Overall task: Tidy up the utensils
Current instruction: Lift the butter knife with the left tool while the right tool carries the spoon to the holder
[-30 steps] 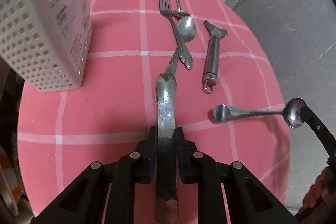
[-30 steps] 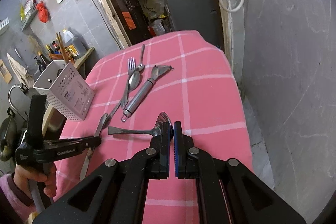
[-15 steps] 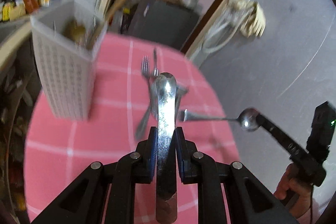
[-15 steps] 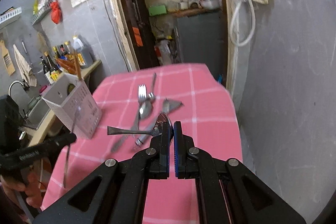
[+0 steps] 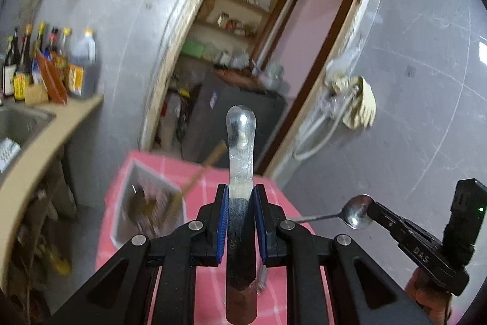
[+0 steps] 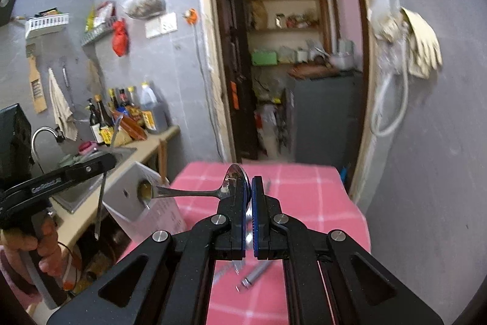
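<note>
My left gripper (image 5: 240,200) is shut on a table knife (image 5: 241,148), blade standing up, raised high over the pink checked table (image 5: 283,203). It also shows in the right wrist view (image 6: 100,163), the knife (image 6: 99,203) hanging down. My right gripper (image 6: 248,191) is shut on the bowl of a spoon (image 6: 194,192), whose handle points left toward the white perforated utensil holder (image 6: 152,203). In the left wrist view the holder (image 5: 149,203) stands below left, with a wooden stick in it, and the spoon (image 5: 356,210) is at right.
A peeler (image 6: 255,273) and other cutlery lie on the table under my right gripper. A counter with a sink (image 6: 91,172) and bottles (image 6: 127,111) runs along the left. An open doorway (image 6: 283,66) lies behind the table.
Both grippers have lifted their utensils well above the table and tilted upward. The holder now sits lower and closer below the left gripper, and the spoon handle has neared it.
</note>
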Motion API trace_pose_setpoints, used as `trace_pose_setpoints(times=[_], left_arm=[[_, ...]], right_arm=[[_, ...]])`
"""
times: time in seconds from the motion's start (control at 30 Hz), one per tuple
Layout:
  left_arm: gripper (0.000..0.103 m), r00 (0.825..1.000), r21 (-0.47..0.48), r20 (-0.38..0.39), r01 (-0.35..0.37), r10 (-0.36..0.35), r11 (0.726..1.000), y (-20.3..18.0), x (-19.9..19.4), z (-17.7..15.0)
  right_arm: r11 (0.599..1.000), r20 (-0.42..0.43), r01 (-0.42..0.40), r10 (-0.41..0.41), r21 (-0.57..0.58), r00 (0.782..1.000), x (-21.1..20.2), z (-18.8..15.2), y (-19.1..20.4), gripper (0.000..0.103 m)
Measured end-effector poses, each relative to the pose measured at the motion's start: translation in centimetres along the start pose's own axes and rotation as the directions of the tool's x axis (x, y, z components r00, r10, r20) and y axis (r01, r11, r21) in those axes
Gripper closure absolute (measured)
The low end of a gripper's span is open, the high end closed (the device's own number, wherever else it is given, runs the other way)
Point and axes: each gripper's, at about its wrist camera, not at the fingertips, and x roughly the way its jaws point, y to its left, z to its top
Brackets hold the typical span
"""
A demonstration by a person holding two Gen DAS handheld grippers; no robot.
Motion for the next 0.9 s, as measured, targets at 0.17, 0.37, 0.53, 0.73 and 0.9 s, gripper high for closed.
trace_pose_setpoints(times=[0.17, 0.37, 0.53, 0.73, 0.9], left_arm=[[0.087, 0.997, 0.045, 0.074, -0.039, 0.036, 0.998, 1.2, -0.1, 2.4], [0.087, 0.988, -0.013, 0.157, -0.001, 0.003, 1.000, 4.4, 0.3, 3.6], [0.087, 0.979, -0.082, 0.200, 0.050, -0.033, 0.995, 7.1, 1.5, 3.4], [0.087, 0.979, -0.082, 0.202, 0.058, -0.041, 0.995, 8.5, 3.1, 1.9], [0.087, 0.983, -0.081, 0.180, 0.037, -0.022, 0.996, 9.5, 4.1, 0.3]], right_arm=[[0.997, 0.033, -0.028, 0.031, -0.075, 0.999, 1.9, 2.3, 3.2, 0.100], [0.973, 0.018, -0.022, 0.027, -0.231, 0.999, 3.9, 3.3, 7.8, 0.100], [0.936, -0.014, 0.011, -0.018, -0.351, 1.000, 4.6, 3.1, 10.6, 0.100], [0.897, -0.066, 0.030, -0.066, -0.440, 0.996, 5.7, 2.7, 13.0, 0.100], [0.890, -0.101, 0.011, -0.064, -0.457, 0.993, 6.9, 2.2, 14.1, 0.100]])
